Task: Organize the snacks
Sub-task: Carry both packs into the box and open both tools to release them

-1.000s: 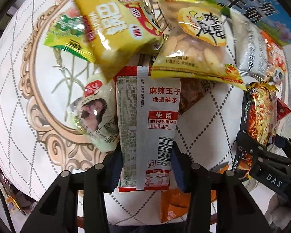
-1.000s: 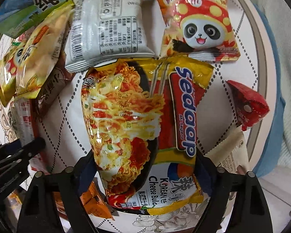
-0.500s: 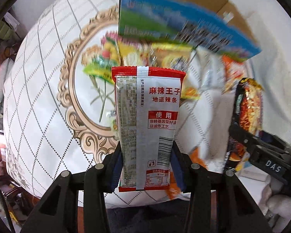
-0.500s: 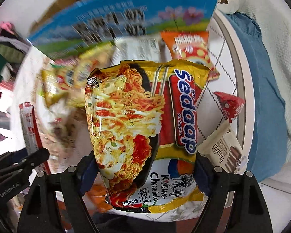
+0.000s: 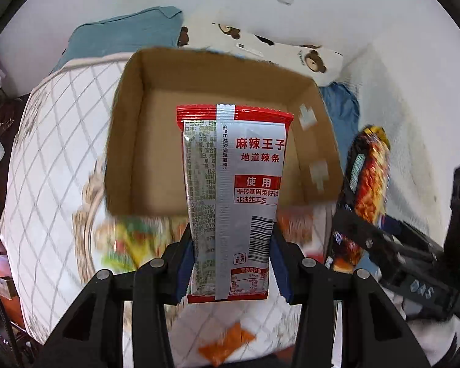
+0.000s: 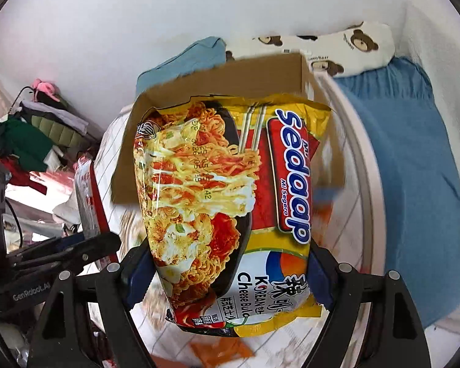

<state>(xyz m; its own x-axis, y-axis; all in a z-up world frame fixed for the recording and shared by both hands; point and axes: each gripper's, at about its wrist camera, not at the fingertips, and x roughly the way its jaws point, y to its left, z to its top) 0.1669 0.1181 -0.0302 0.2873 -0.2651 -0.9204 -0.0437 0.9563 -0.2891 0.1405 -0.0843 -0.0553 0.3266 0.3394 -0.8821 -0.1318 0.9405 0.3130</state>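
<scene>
Both packs have lifted off the surface (image 5: 55,153) toward the box (image 5: 217,70) at 12 o'clock. Left gripper (image 5: 231,263) clamps the light, floppy spicy strip pack (image 5: 233,190) low; right gripper (image 6: 230,279) grips the crinkly, breakable noodle pack (image 6: 227,202).

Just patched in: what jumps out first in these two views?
The Sedaap noodle packet fills the right view, clamped by the right gripper. The left gripper holds a red-and-silver snack packet. Behind both sits an open cardboard box, apparently empty.

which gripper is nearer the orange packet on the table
Can't tell. The orange packet lies on the table just below the left gripper and just below the right gripper; both are lifted clear of it.
</scene>
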